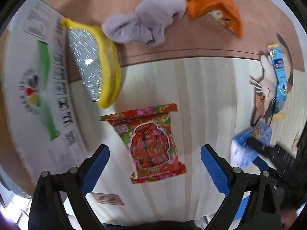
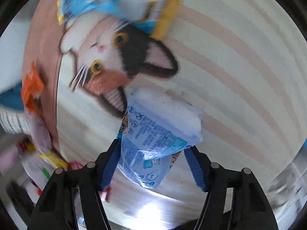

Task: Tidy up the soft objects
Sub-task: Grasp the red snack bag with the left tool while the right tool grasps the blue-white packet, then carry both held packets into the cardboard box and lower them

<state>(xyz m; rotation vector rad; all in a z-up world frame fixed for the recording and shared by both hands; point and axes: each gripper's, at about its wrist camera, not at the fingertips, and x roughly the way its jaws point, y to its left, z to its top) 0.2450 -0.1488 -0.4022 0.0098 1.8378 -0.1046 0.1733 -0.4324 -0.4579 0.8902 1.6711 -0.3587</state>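
In the left wrist view my left gripper (image 1: 155, 169) is open and empty, just above a red floral snack bag (image 1: 151, 143) that lies on the striped mat (image 1: 201, 95). A grey plush rabbit (image 1: 145, 23) and an orange bag (image 1: 213, 9) lie at the far edge. A yellow-rimmed silver sponge (image 1: 94, 65) leans on a white cardboard box (image 1: 36, 80). A blue snack packet (image 1: 279, 78) lies on the cat print. My right gripper (image 2: 151, 164) is shut on a pale blue tissue pack (image 2: 153, 138), also seen in the left wrist view (image 1: 249, 143).
The mat carries a calico cat picture (image 2: 115, 61) with the blue snack packet (image 2: 115, 7) above it. The orange bag (image 2: 31, 88) and other items sit blurred at the left edge. A small printed label (image 1: 107, 198) lies near my left gripper.
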